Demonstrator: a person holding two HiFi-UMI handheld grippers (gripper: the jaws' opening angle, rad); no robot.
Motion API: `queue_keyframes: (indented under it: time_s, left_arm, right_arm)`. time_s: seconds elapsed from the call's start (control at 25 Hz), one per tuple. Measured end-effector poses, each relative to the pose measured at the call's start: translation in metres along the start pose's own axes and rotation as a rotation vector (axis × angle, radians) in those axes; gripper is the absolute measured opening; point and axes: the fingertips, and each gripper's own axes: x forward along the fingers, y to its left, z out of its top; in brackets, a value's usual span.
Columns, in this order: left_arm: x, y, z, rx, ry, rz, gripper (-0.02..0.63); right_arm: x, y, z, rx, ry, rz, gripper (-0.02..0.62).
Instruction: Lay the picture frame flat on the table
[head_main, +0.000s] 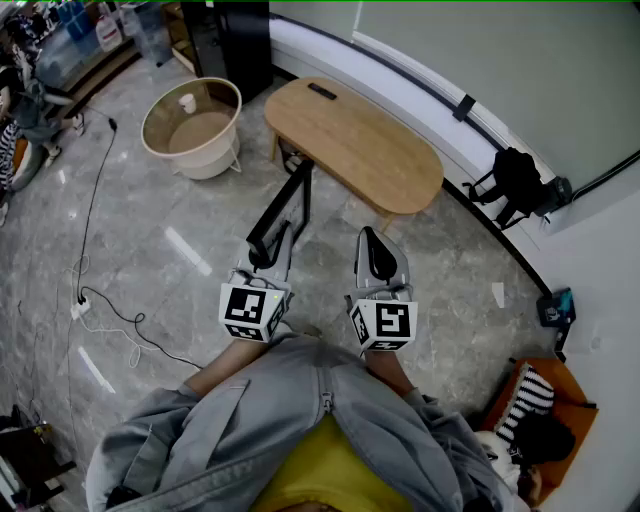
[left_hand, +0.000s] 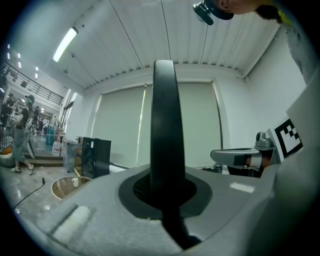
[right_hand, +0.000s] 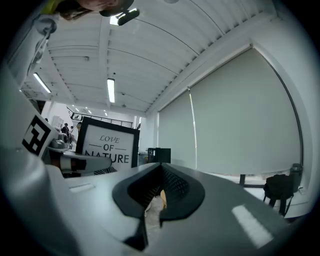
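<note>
The left gripper (head_main: 268, 258) is clamped on the frame's (head_main: 283, 205) black edge, holding it on edge above the floor, near the table (head_main: 400, 170). The right gripper (head_main: 377, 258) beside it is closed, empty.

Picture frame (head_main: 285, 205) sits in left gripper (head_main: 272, 240) — table (head_main: 400, 172) beyond, basket (head_main: 207, 160) leftward.
</note>
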Motion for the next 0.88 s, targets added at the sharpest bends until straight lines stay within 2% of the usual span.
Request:
queue_keyframes:
  time_s: [0.28, 0.44, 0.64, 0.88]
  left_arm:
    - [0.022, 0.009, -0.006, -0.007, 0.003, 0.008, 0.009]
    - [0.047, 0.030, -0.013, -0.011, 0.008, 0.012, 0.009]
    - [0.110, 0.070, -0.019, -0.025, 0.008, -0.001, 0.009]
    - [0.218, 0.149, -0.011, -0.011, 0.016, -0.016, 0.009]
  right_arm:
    - [0.010, -0.015, -0.006, 0.030, -0.038, -0.008, 0.000]
    - [0.039, -0.023, -0.017, 0.016, -0.024, -0.016, 0.000]
    - [0.113, -0.046, -0.032, 0.003, 0.007, -0.025, 0.000]
    - [0.249, -0.074, -0.039, -0.001, 0.022, -0.037, 0.000]
